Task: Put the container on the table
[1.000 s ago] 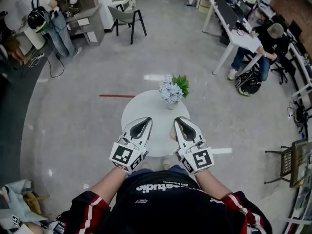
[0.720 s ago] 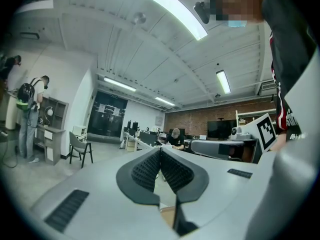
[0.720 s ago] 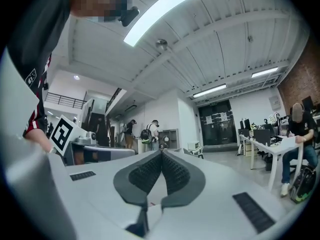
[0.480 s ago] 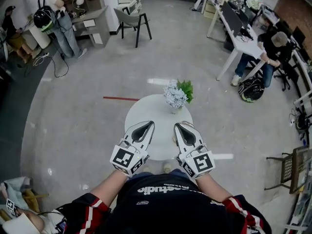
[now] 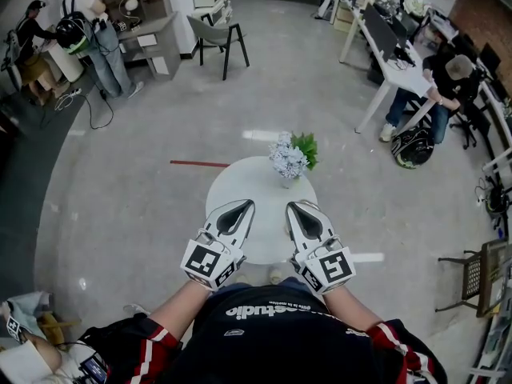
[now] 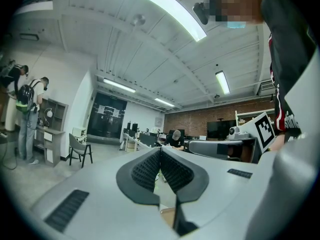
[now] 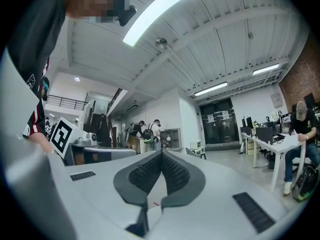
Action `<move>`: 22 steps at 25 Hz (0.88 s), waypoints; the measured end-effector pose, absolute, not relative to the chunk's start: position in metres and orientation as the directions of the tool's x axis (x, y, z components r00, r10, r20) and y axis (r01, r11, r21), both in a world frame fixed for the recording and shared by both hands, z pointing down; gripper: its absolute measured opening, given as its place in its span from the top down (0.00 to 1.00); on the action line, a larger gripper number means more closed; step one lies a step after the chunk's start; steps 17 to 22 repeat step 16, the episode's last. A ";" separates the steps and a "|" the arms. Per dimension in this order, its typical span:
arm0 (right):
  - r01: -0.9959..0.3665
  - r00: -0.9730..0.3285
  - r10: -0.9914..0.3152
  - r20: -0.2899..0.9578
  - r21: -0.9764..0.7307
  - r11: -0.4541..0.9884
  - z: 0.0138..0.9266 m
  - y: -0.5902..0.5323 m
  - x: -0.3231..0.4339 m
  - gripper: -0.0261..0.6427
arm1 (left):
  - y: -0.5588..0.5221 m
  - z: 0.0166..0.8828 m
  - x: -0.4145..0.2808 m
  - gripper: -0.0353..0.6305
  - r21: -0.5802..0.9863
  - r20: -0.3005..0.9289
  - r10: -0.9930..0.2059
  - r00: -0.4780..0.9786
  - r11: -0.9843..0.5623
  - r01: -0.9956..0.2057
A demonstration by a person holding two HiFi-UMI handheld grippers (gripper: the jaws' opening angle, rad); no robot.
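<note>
In an open-plan office, a person stands over a round white table (image 5: 240, 190) with a vase of flowers (image 5: 290, 157) at its far edge. The left gripper (image 5: 248, 205) and right gripper (image 5: 291, 206) hover level above it, each with its jaws closed on nothing. A tan shape (image 5: 286, 229) beside the right gripper may be the container, but it is too hidden to tell. The bare near half looks the safest landing spot.

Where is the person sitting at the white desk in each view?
Head view: seated person, upper right.
Left gripper view: seated person, centre, small, far back.
Right gripper view: seated person, at the right edge.
Shared landmark: standing person with backpack.
</note>
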State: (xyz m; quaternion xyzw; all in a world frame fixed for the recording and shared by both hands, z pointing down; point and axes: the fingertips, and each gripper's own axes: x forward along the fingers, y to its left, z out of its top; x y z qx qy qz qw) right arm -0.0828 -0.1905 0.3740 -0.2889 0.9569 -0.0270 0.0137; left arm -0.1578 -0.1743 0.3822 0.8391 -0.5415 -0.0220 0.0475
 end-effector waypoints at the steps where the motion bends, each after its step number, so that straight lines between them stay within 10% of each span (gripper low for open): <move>1: -0.551 -0.833 -0.553 -0.012 -0.060 0.832 0.374 -0.190 -0.083 0.94 | -0.174 0.382 -0.157 0.91 0.103 0.014 -0.910 0.414 -0.411 -0.906; 22: -0.545 -0.838 -0.546 -0.006 -0.061 0.836 0.372 -0.190 -0.082 0.94 | -0.176 0.382 -0.151 0.91 0.102 0.017 -0.903 0.430 -0.426 -0.899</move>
